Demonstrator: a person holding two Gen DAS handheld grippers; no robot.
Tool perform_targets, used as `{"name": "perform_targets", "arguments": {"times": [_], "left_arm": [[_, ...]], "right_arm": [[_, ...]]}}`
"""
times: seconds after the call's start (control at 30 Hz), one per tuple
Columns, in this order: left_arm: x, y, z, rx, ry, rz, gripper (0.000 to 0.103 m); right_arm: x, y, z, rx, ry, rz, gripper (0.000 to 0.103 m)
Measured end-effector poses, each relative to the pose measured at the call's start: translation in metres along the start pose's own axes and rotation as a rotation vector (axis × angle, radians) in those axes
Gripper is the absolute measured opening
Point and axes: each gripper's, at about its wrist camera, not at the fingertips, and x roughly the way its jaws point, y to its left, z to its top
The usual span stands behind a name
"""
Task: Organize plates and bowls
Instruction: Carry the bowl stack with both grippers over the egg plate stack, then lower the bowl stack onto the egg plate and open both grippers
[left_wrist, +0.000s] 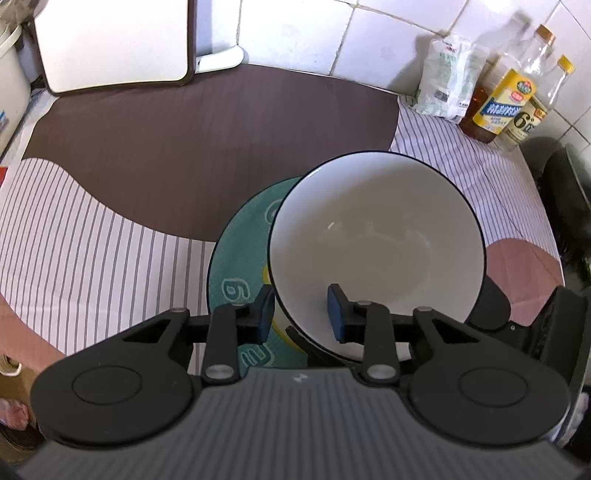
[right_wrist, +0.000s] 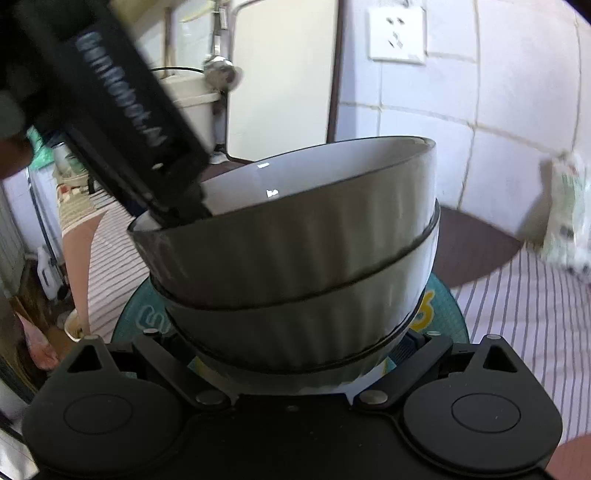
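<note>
I have the left gripper straddling the near rim of the upper bowl, one blue pad inside and one outside the wall; from the left wrist view the pads look set apart from the ceramic rather than pinching it, so I read this gripper as open around the rim, not clamped. That bowl sits tilted in the lower bowl, and the pair stands on the teal plate on the striped counter. In the right wrist view the right gripper reaches in wide toward the foot of the lower bowl, but its fingertips are hidden behind the bowl, so I cannot tell whether it grips anything. My main worry is the tilt: the upper bowl is not seated flat, and if I lift or withdraw the left gripper carelessly the inner pad may catch the rim and tip it out. A second risk is the right gripper nudging the lower bowl's base, which could slide the stack across the glazed plate. The oil bottles stand well apart in the corner, so I judge them safe.
</note>
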Motion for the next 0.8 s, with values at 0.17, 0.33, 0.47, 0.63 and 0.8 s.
{"name": "perform_targets", "arguments": {"times": [0.17, 0.33, 0.47, 0.63, 0.8], "left_arm": [[-0.001, 0.001, -0.002, -0.014, -0.013, 0.016, 0.029], [-0.009, -0.001, -0.006, 0.019, -0.053, 0.042, 0.03], [-0.027, 0.001, -0.013, 0.009, -0.087, 0.029, 0.035], [-0.056, 0.003, -0.023, 0.01, -0.14, 0.011, 0.041], [-0.088, -0.001, -0.032, 0.027, -0.176, 0.018, 0.047]], "right_arm": [[-0.002, 0.016, 0.01, -0.025, 0.08, -0.109, 0.099], [-0.02, 0.031, 0.019, -0.04, 0.133, -0.161, 0.1], [-0.045, 0.027, 0.017, 0.015, 0.141, -0.166, 0.1], [-0.072, 0.022, 0.012, 0.111, 0.182, -0.227, 0.099], [-0.105, 0.019, 0.019, 0.256, 0.214, -0.257, 0.099]]}}
